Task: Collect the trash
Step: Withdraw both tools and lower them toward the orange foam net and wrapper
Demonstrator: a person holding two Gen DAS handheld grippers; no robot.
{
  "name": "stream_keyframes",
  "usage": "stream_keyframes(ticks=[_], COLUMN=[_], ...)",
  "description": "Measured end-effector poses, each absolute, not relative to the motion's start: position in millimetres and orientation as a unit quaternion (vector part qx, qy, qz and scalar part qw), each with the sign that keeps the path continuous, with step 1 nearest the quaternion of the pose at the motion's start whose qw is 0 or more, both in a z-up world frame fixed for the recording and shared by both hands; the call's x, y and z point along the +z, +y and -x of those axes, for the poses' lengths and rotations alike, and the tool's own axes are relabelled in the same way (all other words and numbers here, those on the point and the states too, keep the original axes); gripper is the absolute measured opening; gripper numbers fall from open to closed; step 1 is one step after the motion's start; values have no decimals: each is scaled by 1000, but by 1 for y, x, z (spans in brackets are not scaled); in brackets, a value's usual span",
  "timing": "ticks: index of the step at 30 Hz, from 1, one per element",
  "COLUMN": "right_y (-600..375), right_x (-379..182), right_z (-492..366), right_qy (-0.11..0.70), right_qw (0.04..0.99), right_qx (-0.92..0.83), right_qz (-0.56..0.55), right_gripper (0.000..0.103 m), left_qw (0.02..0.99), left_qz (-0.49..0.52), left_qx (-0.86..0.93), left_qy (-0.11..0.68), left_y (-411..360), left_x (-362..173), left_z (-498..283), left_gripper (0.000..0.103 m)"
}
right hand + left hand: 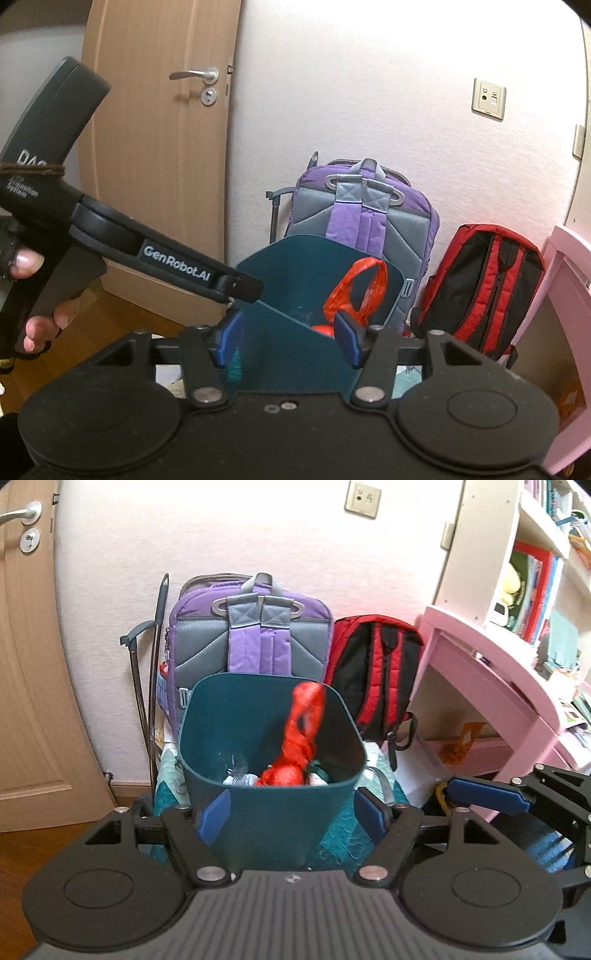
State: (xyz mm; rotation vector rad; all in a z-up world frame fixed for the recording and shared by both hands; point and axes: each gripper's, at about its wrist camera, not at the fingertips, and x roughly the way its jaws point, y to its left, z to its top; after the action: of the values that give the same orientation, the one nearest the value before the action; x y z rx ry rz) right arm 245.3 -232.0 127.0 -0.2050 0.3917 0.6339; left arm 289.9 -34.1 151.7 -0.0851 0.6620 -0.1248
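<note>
A dark teal trash bin point(266, 805) stands on a quilted teal cloth; it also shows in the right wrist view point(295, 343). Inside it lie a red plastic bag point(299, 738), also seen in the right wrist view point(354, 291), and crumpled white trash point(240, 777). My left gripper point(293, 814) is open, its blue pads on either side of the bin's near wall, with nothing in it. My right gripper point(288, 338) is open and empty just in front of the bin; it also shows at the right edge of the left wrist view point(484, 797).
A purple backpack point(251, 635) and a red-and-black backpack point(376, 672) lean on the wall behind the bin. A pink desk point(491, 686) with shelves stands to the right. A wooden door point(26, 664) is on the left.
</note>
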Motion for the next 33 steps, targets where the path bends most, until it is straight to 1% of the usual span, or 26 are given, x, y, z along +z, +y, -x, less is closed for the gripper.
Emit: stream_keyframes(ticks=[2, 10, 13, 15, 20, 22, 24, 29, 33], right_y=[-234, -234, -233, -234, -234, -233, -231, -228, -222], right_x=[127, 118, 110, 103, 80, 69, 58, 24, -17], right_z=[-238, -214, -208, -206, -208, -212, -217, -232, -246], right_qy=[193, 199, 204, 209, 230, 241, 252, 286, 328], right_qw=[925, 919, 917, 914, 908, 905, 902, 893, 880], right_qx=[313, 327, 330, 334, 338, 339, 341, 342, 341], right_qz=[93, 90, 94, 95, 90, 88, 85, 66, 41], right_gripper=[54, 55, 55, 55, 55, 55, 55, 55, 55], left_qw=[944, 944, 943, 943, 941, 941, 940, 940, 931], left_qz=[41, 45, 50, 53, 65, 65, 65, 55, 69], left_qx=[-65, -72, -78, -78, -75, -71, -65, -47, -36], left_qy=[321, 320, 320, 320, 322, 325, 329, 335, 357], left_y=[-34, -29, -26, -23, -14, -11, -8, 2, 15], left_x=[151, 138, 130, 124, 105, 95, 83, 46, 6], left_z=[-277, -241, -231, -226, -219, -218, -218, -221, -228], left_gripper=[80, 82, 83, 87, 88, 92, 99, 99, 99])
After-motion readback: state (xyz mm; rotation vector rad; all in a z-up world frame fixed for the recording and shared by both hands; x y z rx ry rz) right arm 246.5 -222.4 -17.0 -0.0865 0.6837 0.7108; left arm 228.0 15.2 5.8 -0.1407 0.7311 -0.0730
